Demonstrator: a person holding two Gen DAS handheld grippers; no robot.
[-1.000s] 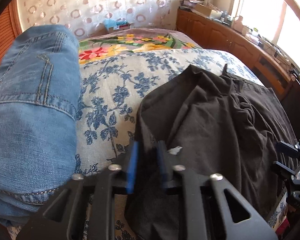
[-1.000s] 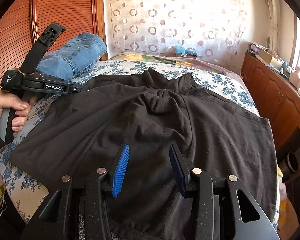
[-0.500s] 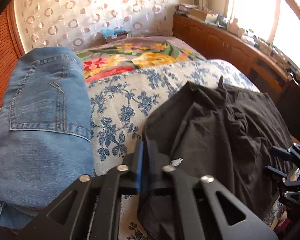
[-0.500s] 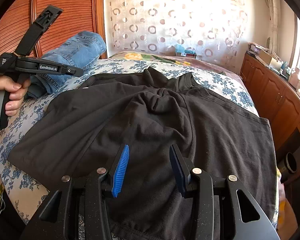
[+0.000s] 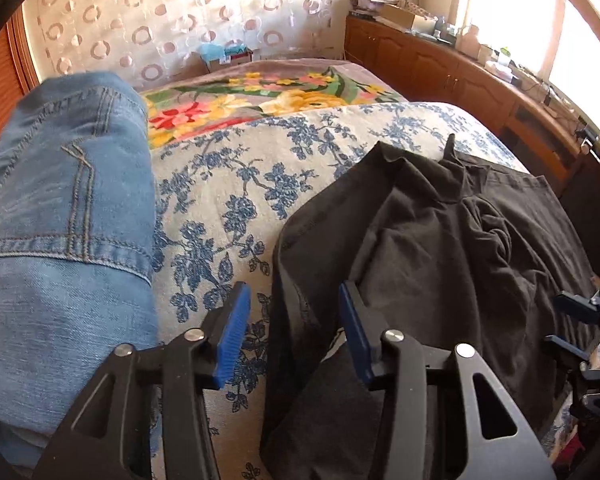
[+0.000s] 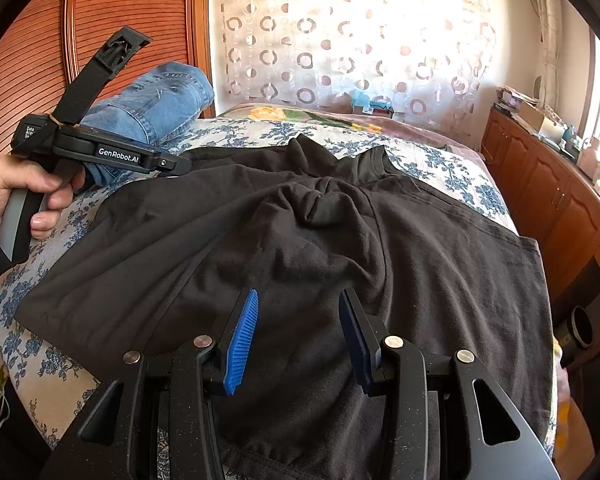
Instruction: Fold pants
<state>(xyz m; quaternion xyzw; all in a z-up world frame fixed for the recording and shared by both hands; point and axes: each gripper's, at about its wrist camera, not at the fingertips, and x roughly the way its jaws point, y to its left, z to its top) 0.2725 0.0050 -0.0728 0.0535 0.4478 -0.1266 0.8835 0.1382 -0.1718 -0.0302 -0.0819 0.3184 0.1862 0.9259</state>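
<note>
left tongs (image 5: 292, 320) parted over black pants (image 5: 440, 248) edge, bedspread (image 5: 228, 184) alongside

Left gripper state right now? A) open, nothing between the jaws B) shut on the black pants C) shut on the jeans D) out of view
A: in the left wrist view the left gripper has its jaws spread wide, hovering over the edge of the black pants without pinching cloth.

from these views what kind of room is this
Most likely a home bedroom: a bed with floral covers, a curtain across the wall behind it, and wooden cabinets under a window, with black pants spread on the bed.
</note>
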